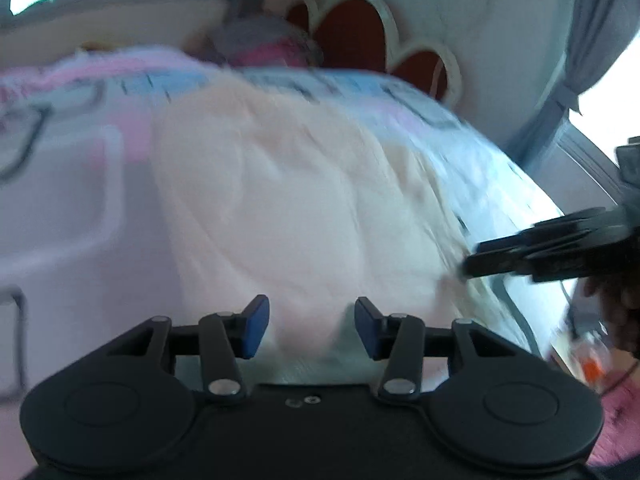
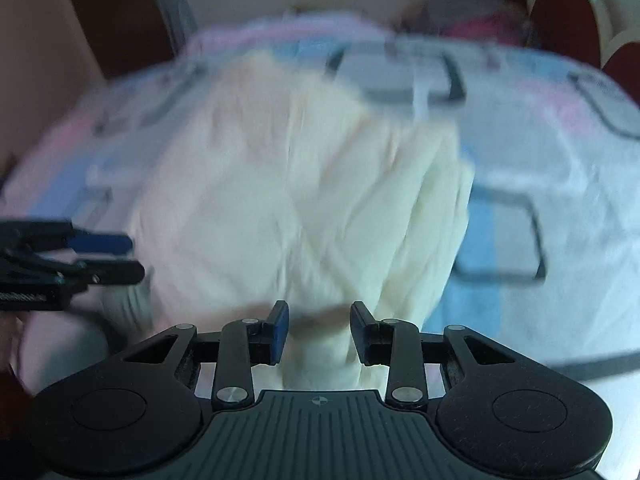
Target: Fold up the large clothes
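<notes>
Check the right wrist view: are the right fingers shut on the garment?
No, the right gripper fingers stand apart, cream garment between them.

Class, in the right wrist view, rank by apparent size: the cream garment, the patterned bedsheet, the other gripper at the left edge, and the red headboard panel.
1. patterned bedsheet, spanning the view
2. cream garment
3 and 4. left gripper and red headboard panel look alike; both are cut off by the frame and differ in nearness, so unranked.

Soft window daylight; heavy motion blur; fisheye-bent edges
</notes>
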Available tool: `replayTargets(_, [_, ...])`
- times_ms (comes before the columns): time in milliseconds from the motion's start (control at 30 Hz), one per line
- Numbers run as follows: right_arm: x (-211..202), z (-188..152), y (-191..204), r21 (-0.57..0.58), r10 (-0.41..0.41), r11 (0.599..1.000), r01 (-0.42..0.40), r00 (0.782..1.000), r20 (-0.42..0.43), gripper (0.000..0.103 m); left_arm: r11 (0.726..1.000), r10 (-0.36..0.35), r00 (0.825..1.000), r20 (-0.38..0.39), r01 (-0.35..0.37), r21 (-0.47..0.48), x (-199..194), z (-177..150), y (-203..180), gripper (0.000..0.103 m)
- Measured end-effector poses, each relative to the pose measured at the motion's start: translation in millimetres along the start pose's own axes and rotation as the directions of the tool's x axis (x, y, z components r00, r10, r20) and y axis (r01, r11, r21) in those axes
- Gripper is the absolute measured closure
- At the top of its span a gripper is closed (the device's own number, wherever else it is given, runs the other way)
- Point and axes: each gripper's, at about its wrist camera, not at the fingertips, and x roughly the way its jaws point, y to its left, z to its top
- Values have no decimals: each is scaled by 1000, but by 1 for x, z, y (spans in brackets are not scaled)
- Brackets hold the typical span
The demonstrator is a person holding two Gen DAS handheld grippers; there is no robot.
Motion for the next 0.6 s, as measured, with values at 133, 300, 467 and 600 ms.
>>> replayTargets(133, [14,54,7,-8,-27,1000,28,995,95,69,997,71,994,79,-71,3,14,46,16,57])
replayTargets(300, [46,97,22,-11,-32,999,34,992,119,69,994,105,988,109,-108,23,30,88,19,55])
replayTargets(467, [74,124,29,-7,-39,999,40,991,127,70,992,122,988,98,-125,33,54,102,26,54])
replayTargets(600, [105,148,23,28,-44,999,41,992,122,70,991,130,987,94,-132,17,77,117,35,54])
